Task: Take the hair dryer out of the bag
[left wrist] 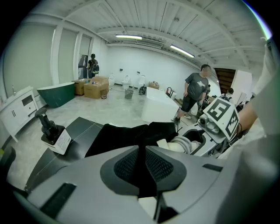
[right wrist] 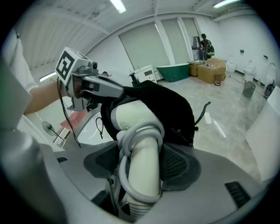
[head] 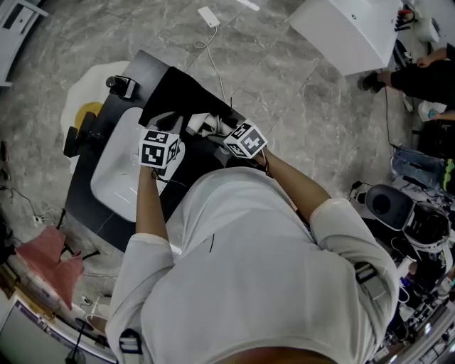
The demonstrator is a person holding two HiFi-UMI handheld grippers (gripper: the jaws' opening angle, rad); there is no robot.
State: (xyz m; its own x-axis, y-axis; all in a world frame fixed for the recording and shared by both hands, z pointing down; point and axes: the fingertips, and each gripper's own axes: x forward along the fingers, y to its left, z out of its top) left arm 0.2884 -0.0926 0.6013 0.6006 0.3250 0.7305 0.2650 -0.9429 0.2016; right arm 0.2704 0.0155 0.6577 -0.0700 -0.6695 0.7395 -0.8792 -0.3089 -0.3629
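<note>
A white hair dryer (right wrist: 140, 127), its grey cord wound round the handle, sticks half out of a black fabric bag (right wrist: 175, 109). My right gripper (right wrist: 142, 170) is shut on the handle, and the dryer's head is still inside the bag's mouth. My left gripper (left wrist: 142, 162) is shut on a fold of the bag (left wrist: 118, 135). In the left gripper view the hair dryer (left wrist: 186, 143) shows at the right, beside the bag's opening. From the head view both grippers meet over the bag (head: 181, 92), with the hair dryer (head: 201, 124) between them.
The bag lies on a black table (head: 92, 192) beside a white tray (head: 117, 167). A small black device (head: 122, 85) stands at the table's far corner. A white box (head: 348, 28) and a cable with a white adapter (head: 208, 15) are on the floor. People stand in the background.
</note>
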